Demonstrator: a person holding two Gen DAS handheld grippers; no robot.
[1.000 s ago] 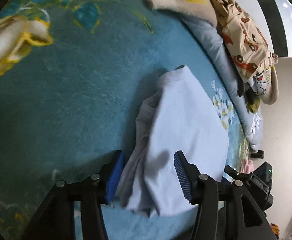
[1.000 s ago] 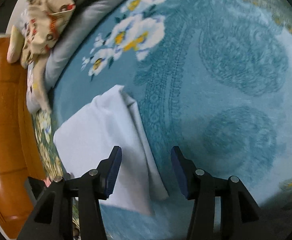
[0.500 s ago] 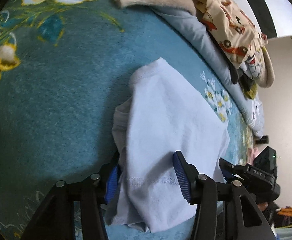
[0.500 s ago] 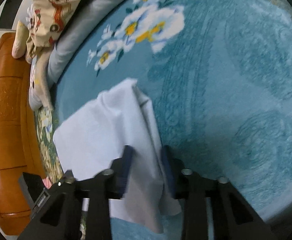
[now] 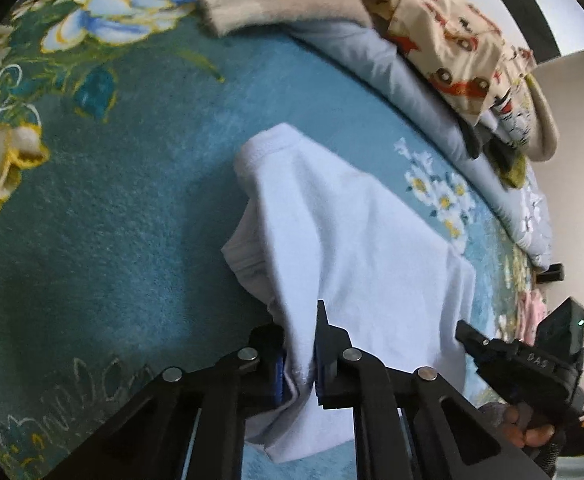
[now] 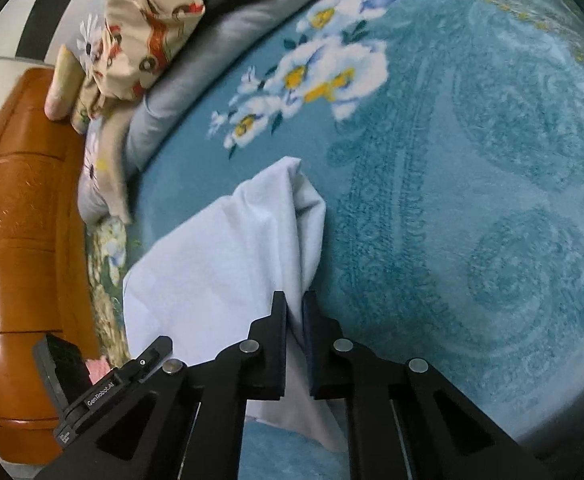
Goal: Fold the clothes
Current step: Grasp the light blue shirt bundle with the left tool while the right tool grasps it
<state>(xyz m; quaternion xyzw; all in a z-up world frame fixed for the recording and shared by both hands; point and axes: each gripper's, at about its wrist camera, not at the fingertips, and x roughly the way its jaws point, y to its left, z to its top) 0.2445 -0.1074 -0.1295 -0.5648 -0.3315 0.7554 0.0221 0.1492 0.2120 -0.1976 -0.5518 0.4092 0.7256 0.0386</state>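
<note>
1. I have the left gripper (image 5: 298, 354) pinching the near left corner of the pale blue garment (image 5: 356, 240); its jaws have just been closing, and the cloth is bunched between the blue pads.
2. The right gripper (image 6: 295, 344) has also just been closing and is now pressed onto the near right corner of the same garment (image 6: 227, 264), with a fold of fabric caught between its jaws.
3. The garment lies on the teal floral carpet (image 5: 103, 240), partly folded already, and its near edge is lifted off the carpet at both corners.
4. The relation that matters: the garment stretches away from both grippers, long axis running forward towards the pile of clothes (image 5: 452, 52) at the far edge of the carpet (both arms look equally near, one at each corner).
5. I judge the next move carries the near edge forward over the far one, hands kept level so the fold lands square.
6. The far edge rests on the carpet, untouched.
</note>
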